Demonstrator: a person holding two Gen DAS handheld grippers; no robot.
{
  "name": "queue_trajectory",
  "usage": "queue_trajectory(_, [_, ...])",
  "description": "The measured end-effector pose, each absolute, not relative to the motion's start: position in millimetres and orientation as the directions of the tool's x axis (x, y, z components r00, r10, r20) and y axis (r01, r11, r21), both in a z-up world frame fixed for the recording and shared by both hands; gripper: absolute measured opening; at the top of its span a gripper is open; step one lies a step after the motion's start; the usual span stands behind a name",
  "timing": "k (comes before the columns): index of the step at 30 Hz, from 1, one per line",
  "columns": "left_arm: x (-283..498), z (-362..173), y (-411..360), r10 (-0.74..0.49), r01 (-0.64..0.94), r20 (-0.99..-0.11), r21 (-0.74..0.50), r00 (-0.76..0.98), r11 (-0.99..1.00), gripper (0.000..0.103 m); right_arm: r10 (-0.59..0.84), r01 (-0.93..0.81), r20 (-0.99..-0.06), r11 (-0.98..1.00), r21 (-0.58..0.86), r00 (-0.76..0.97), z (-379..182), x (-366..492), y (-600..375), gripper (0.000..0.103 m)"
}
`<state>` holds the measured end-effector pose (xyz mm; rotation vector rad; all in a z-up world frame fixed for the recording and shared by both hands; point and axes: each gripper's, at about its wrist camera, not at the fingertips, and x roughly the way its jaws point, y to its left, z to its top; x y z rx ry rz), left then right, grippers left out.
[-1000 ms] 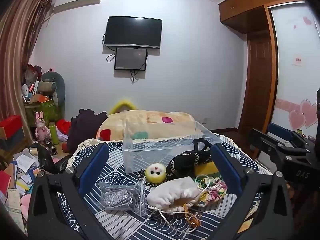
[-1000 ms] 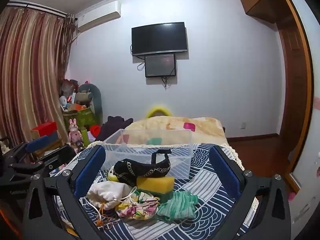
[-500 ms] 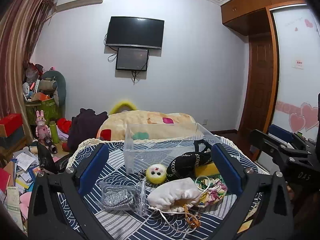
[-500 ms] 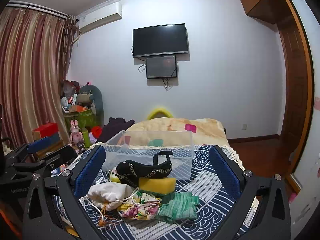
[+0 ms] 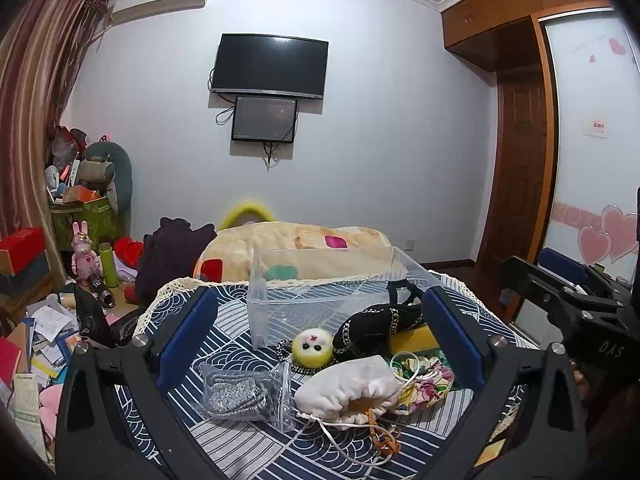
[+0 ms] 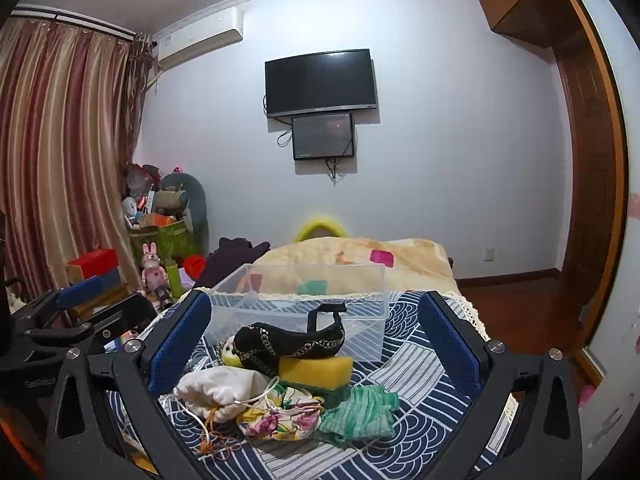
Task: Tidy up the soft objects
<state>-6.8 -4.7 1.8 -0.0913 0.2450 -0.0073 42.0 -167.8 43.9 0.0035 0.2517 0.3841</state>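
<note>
A clear plastic bin (image 5: 320,296) (image 6: 304,300) stands empty on the blue patterned cloth. In front of it lie soft things: a black chain-trimmed pouch (image 5: 376,324) (image 6: 288,344) on a yellow sponge (image 6: 316,368), a yellow round plush (image 5: 313,348), a white drawstring bag (image 5: 348,390) (image 6: 220,390), a floral pouch (image 6: 280,420), a green cloth (image 6: 356,412) and a zip bag of grey fabric (image 5: 240,392). My left gripper (image 5: 318,340) and right gripper (image 6: 314,344) are both open and empty, held above the pile.
The table's lace edge (image 5: 168,288) drops off at the left toward a cluttered floor (image 5: 40,340). A bed with a beige blanket (image 5: 304,244) lies behind the bin. The right gripper's body (image 5: 580,312) shows at the right of the left wrist view.
Both views have shifted slightly, with the scene sitting a little lower in frame. The objects on the cloth have not moved and both grippers stay open.
</note>
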Motion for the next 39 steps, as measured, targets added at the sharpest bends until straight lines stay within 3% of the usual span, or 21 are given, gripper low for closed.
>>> queue_trajectory(39, [-9.0,0.3,-4.4,-0.011,-0.013,-0.238,-0.097,0.971,0.995,0.103,0.389,-0.385,-0.243,0.921,0.062,0.889,42.2,38.1,-166.3,0.103])
